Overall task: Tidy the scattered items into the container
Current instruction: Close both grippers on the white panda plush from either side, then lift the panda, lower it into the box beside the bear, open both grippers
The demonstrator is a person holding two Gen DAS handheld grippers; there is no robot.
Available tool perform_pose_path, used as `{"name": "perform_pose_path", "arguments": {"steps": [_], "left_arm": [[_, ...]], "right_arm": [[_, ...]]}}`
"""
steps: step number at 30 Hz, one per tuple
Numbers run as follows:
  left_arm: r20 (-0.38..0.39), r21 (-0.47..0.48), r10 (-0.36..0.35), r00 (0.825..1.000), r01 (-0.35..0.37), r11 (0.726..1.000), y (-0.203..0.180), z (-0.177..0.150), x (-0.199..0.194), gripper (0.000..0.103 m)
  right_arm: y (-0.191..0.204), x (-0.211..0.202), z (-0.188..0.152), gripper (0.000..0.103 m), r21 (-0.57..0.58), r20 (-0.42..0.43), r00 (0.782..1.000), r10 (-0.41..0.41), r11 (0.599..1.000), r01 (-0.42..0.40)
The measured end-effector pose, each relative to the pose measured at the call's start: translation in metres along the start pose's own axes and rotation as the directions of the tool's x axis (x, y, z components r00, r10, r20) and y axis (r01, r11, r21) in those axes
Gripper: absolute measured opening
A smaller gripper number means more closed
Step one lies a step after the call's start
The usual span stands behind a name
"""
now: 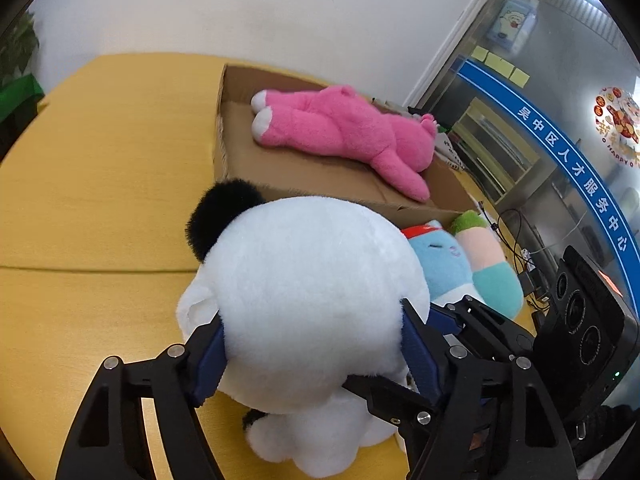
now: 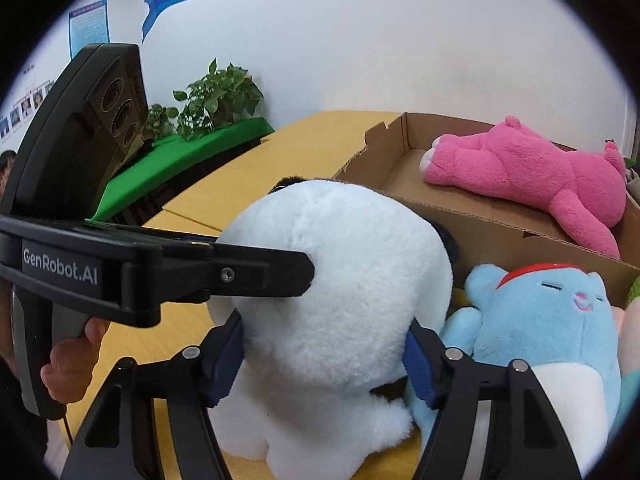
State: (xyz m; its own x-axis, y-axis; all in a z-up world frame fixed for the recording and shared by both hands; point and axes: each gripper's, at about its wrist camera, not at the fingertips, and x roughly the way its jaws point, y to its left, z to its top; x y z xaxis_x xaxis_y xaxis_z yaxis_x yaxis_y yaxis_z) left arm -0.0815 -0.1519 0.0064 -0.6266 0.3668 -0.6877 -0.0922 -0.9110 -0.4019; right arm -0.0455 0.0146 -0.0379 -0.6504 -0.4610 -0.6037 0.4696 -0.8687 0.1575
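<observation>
White plush panda w/ black ears (image 1: 316, 300) was gripped at the head by left claw (image 1: 312, 356) & right claw (image 2: 324, 356), both closed on it, upon yellow wooden counter (image 1: 100, 200). Pink plush bear (image 1: 340, 132) lay inside open cardboard box (image 1: 224, 136); blue plush cat (image 2: 552, 320) sat beside panda.

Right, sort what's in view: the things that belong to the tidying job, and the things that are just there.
Job:
white panda plush, gripped by left gripper and right gripper
blue cat plush, on the table
pastel striped plush, on the table
pink plush, already in the box
cardboard box

Not the job:
yellow table
potted plants
wall posters
</observation>
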Motion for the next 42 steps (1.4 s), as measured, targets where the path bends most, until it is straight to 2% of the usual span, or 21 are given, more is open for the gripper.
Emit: {"name": "perform_pose_path", "arguments": {"steps": [4, 8, 11, 17, 21, 24, 29, 32, 37, 39, 42], "left_arm": [[0.055, 0.056, -0.011, 0.998, 0.008, 0.998, -0.028, 0.033, -0.028, 0.08], [0.125, 0.19, -0.018, 0.992, -0.006, 0.982, -0.068, 0.087, -0.049, 0.08], [0.152, 0.228, -0.037, 0.988, 0.001, 0.974, -0.08, 0.127, -0.046, 0.08], [0.153, 0.212, -0.065, 0.986, 0.031, 0.977, -0.067, 0.201, 0.0, 0.08], [0.119, 0.16, -0.073, 0.99, 0.054, 0.986, -0.045, 0.223, 0.036, 0.08], [0.071, 0.129, -0.071, 0.995, 0.061, 0.99, -0.021, 0.228, 0.065, 0.08], [-0.009, 0.073, -0.016, 1.0, 0.017, 0.997, 0.012, 0.216, 0.107, 0.08], [-0.042, 0.041, 0.019, 0.999, -0.018, 0.999, 0.031, 0.203, 0.121, 0.08], [-0.063, 0.054, 0.079, 0.995, -0.076, 0.996, 0.04, 0.187, 0.133, 0.082], [-0.062, 0.061, 0.1, 0.993, -0.096, 0.994, 0.039, 0.181, 0.136, 0.088], [-0.031, 0.035, 0.095, 0.995, -0.094, 0.995, 0.038, 0.177, 0.126, 0.094]], "right_arm": [[-0.004, -0.033, 0.021, 0.067, 0.02, 0.091, 0.996, 0.005, 1.0, -0.007], [-0.017, -0.069, 0.064, 0.067, 0.026, 0.202, 0.979, -0.028, 0.999, 0.023], [-0.033, -0.082, 0.098, 0.067, 0.015, 0.254, 0.965, -0.062, 0.998, 0.06], [-0.081, -0.061, 0.156, 0.067, 0.048, 0.266, 0.957, -0.113, 0.993, 0.104], [-0.11, -0.024, 0.17, 0.067, 0.095, 0.247, 0.959, -0.141, 0.988, 0.121], [-0.124, 0.002, 0.167, 0.067, 0.127, 0.218, 0.965, -0.148, 0.984, 0.122], [-0.134, 0.054, 0.15, 0.066, 0.203, 0.118, 0.985, -0.122, 0.974, 0.096], [-0.135, 0.081, 0.141, 0.066, 0.227, 0.064, 0.993, -0.101, 0.97, 0.084], [-0.126, 0.112, 0.128, 0.067, 0.224, -0.025, 0.996, -0.091, 0.97, 0.094], [-0.127, 0.121, 0.124, 0.067, 0.214, -0.085, 0.992, -0.095, 0.971, 0.111], [-0.125, 0.115, 0.122, 0.081, 0.207, -0.112, 0.99, -0.089, 0.972, 0.111]]}}
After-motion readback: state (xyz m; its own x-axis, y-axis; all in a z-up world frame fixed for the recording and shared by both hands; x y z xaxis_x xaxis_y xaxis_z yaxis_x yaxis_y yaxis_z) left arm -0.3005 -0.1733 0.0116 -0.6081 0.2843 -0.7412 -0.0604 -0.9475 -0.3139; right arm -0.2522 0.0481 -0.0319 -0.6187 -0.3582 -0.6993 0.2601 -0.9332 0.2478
